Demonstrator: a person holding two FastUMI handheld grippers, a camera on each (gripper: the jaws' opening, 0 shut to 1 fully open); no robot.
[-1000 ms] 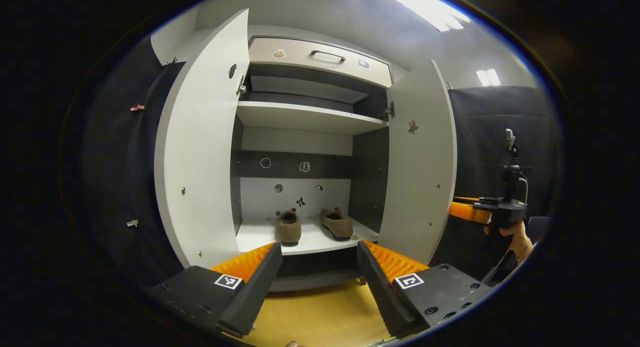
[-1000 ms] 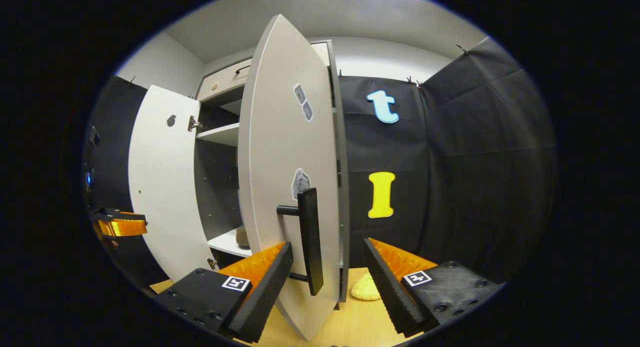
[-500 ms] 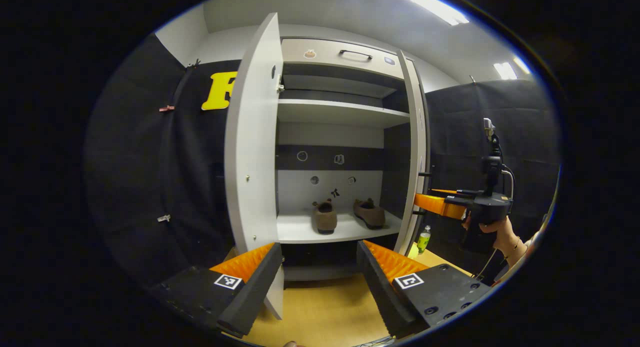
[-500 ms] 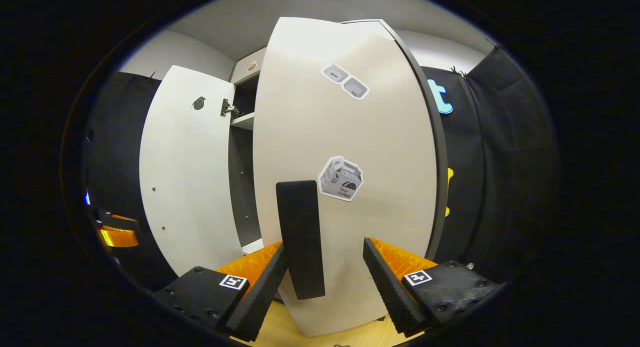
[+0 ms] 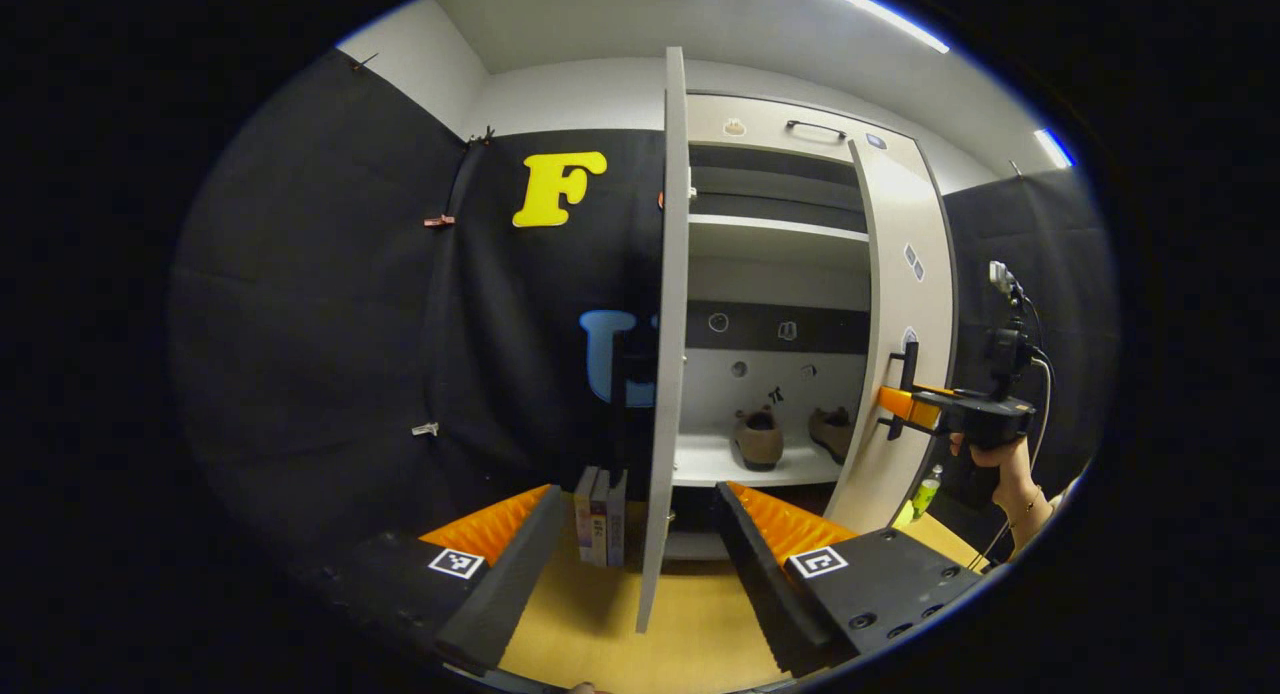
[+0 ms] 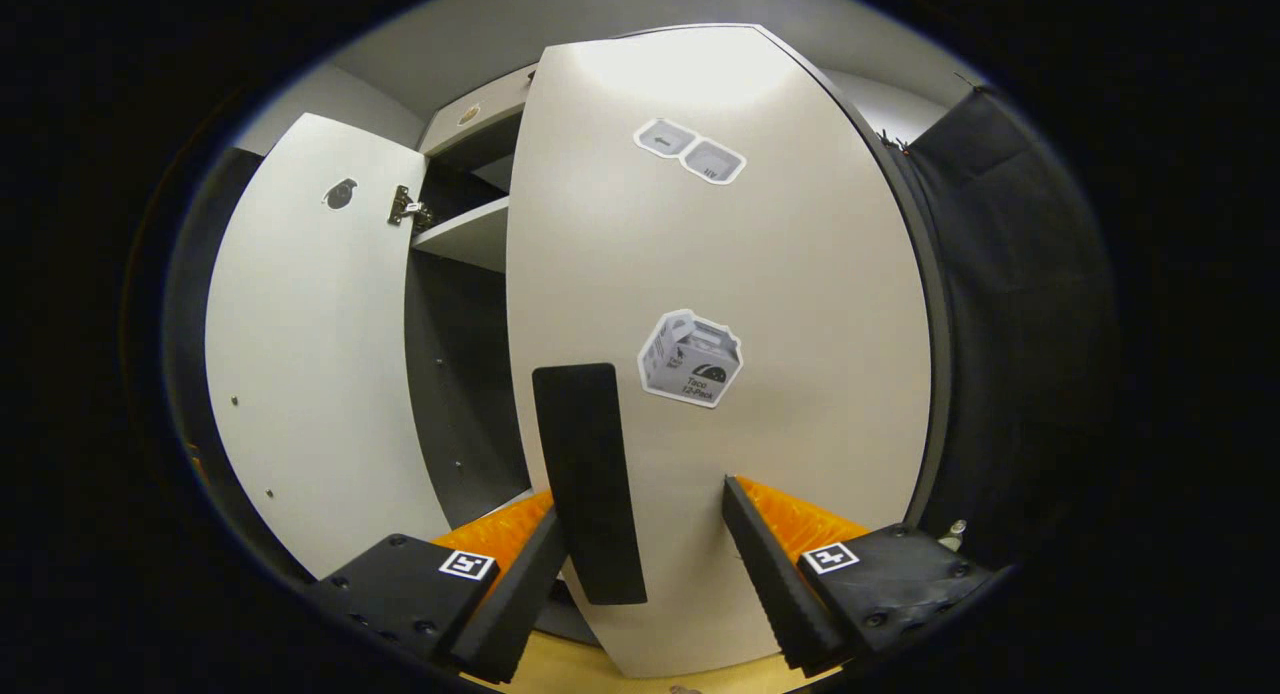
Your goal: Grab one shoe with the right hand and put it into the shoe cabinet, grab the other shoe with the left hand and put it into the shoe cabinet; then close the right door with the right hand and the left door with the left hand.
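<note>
I've swung the white right door (image 6: 720, 354) nearly shut; both brown slippers (image 5: 757, 438) sit on the cabinet shelf. Both grippers' jaws gape wide, empty; the white left door (image 5: 668, 334) comes next.

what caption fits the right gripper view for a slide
Open right gripper at the black handle of the partly closed right door; left door open.

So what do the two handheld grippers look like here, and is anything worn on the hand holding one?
Each gripper has two wedge-shaped fingers with ribbed inner faces on black bolted blocks, each block bearing a small square black-and-white marker. In the left gripper view, the right gripper has a black body, a mast on top and a looping cable. The hand holding it wears a thin bracelet.
</note>
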